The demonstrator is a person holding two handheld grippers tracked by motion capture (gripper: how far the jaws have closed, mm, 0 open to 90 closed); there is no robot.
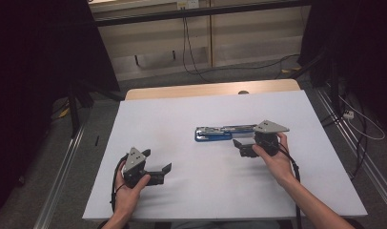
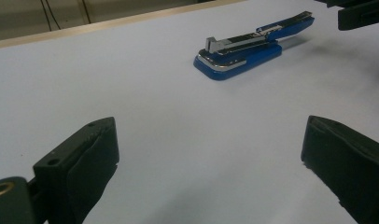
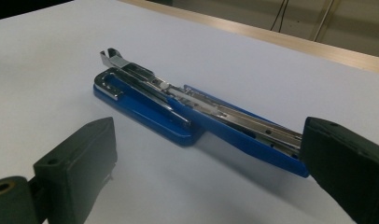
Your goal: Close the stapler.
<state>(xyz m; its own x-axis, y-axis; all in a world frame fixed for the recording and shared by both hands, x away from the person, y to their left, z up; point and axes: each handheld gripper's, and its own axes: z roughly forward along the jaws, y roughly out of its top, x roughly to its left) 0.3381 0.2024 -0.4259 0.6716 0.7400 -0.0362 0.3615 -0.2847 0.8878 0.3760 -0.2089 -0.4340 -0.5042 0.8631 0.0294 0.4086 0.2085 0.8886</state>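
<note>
The broad white worktop point(image 1: 182, 191) gives you open room on every side, with a strip of pale wooden edge point(image 1: 182, 89) at the far end. Right of centre lies the blue and chrome stapler point(image 1: 219, 133), swung fully open and flat, base to the left, its magazine arm stretching right. That flat lie probably leaves the staple channel facing up for loading. Your right gripper point(image 1: 239, 145) sits just near of the arm's right end, fingers point(image 3: 351, 163) wide, one almost at the blue tip, well placed to steady or close it. Your left gripper point(image 1: 158, 164) waits at the near left, well apart from the stapler, fingers point(image 2: 85, 158) wide and empty.
</note>
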